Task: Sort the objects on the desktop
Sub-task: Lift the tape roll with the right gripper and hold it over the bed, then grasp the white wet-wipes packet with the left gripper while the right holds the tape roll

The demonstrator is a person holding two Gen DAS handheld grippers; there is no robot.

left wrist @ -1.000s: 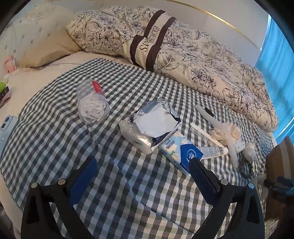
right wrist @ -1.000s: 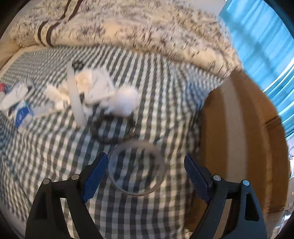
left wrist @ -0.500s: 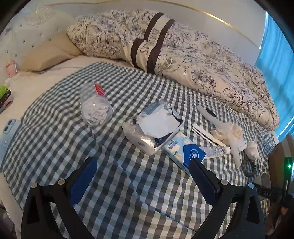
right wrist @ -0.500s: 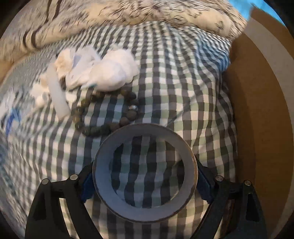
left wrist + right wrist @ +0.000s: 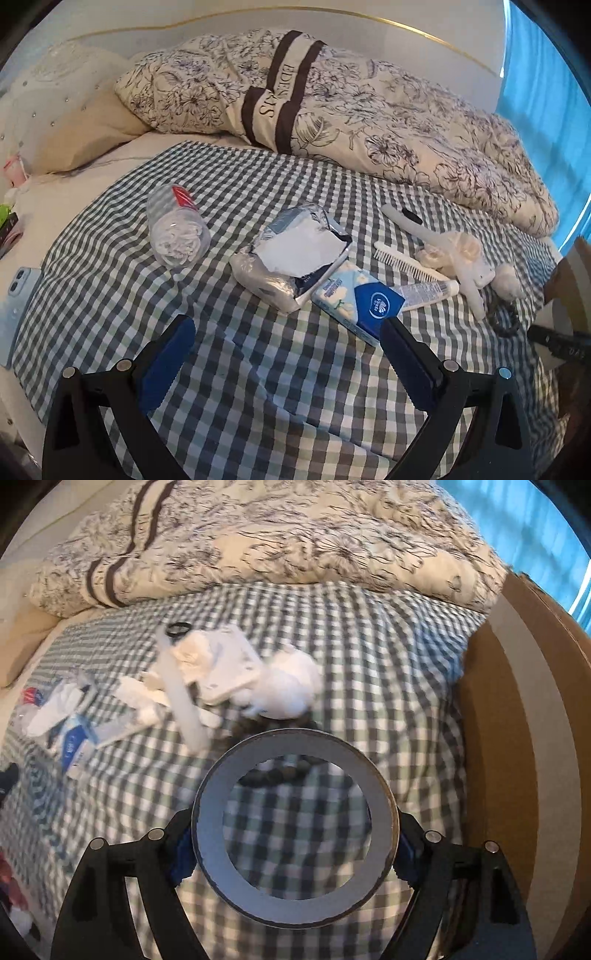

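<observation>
Presently we grip a grey tape roll point(image 5: 295, 827) in our right gripper point(image 5: 295, 853), above the checkered bed cover point(image 5: 388, 657); our left gripper point(image 5: 288, 362), jaws wide, faces the tissue pack point(image 5: 356, 301) at one o'clock.

On the checked cloth point(image 5: 258, 387) I count one clear bottle point(image 5: 177, 232), one torn foil pack point(image 5: 291, 254), one blue tissue packet point(image 5: 360, 301), one comb point(image 5: 404, 262), one small tube point(image 5: 428, 290), one bead bracelet point(image 5: 502, 317) — and one tape ring point(image 5: 295, 827).
</observation>
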